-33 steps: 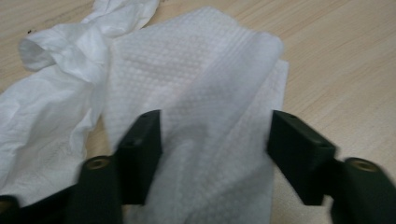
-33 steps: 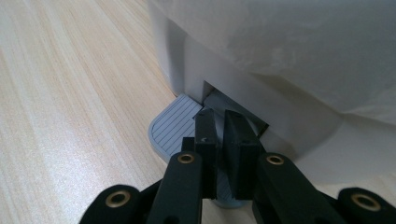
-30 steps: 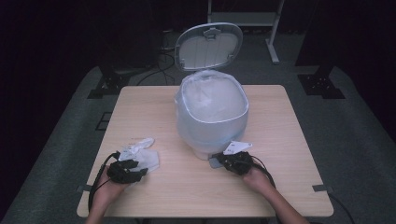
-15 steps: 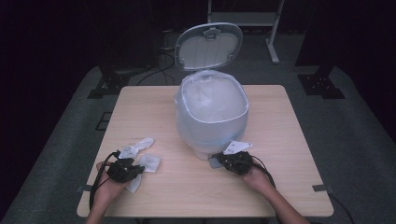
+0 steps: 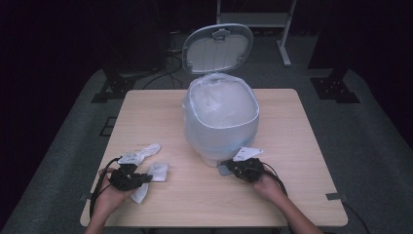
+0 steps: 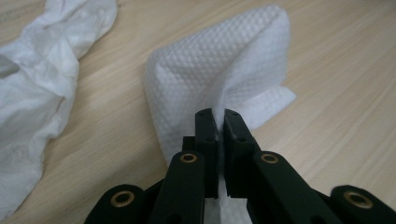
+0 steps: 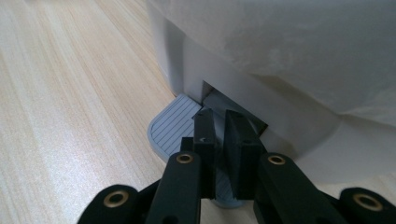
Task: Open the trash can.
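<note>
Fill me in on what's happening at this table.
A person works two handheld grippers beside a lined pedal bin whose lid stands open. The left gripper has just closed on a white tissue lying on the table; a second crumpled tissue lies next to it. The right gripper, jaws shut, rests on the bin's grey pedal. Neither tissue is in the bin yet.

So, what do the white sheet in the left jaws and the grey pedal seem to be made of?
The white sheet looks like soft paper towel or nonwoven cloth, matte: it has a fine embossed dot pattern and folds limply. The grey pedal looks like moulded plastic, matte, with straight raised ribs.
</note>
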{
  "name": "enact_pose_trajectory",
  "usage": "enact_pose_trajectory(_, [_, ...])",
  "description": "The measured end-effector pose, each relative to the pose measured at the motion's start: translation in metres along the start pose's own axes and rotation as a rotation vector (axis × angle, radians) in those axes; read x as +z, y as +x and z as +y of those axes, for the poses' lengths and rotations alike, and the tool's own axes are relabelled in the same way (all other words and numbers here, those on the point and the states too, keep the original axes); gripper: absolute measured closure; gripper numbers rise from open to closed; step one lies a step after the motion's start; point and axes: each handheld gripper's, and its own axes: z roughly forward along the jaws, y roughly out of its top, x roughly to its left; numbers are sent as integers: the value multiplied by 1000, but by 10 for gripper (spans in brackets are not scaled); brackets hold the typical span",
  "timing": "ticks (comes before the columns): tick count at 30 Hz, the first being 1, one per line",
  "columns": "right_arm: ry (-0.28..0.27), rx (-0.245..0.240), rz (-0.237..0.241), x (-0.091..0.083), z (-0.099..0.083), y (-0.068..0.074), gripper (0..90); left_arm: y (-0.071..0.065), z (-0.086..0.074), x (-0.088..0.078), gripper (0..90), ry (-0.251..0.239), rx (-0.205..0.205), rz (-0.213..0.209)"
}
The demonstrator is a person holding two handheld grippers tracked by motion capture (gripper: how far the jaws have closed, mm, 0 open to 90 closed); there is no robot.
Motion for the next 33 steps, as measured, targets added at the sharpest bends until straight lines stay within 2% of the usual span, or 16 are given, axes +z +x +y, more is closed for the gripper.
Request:
enact_pose_trajectory(1, [2,1,-2,0,0,0,826,0,3,-5,863,-14,-9,-28])
enact_pose_trajectory(2, [0,1,-2,0,0,0,826,0,3,-5,863,-14,-9,-28])
enact_pose_trajectory(3, [-2,3,-2,0,0,0,827,-1,7,-11,863,-21,-4,-49])
enact_pose_trajectory(8, [2,2,-4,0,0,1,826,-4,14,-23,862,-27,11,-70])
enact_pose_trajectory(11, [5,-15,-13,0,1,2,827,-6,19,-30,861,-30,3,-89])
enact_pose_trajectory(13, [3,-7,-6,0,0,1,826,-8,24,-35,858,-29,-8,-105])
enact_pose_trajectory(23, [3,-9,-12,0,0,2,827,-14,36,-44,849,-25,10,-107])
enact_pose_trajectory(33, [1,-8,-13,0,0,2,827,-17,52,-67,851,-59,21,-126])
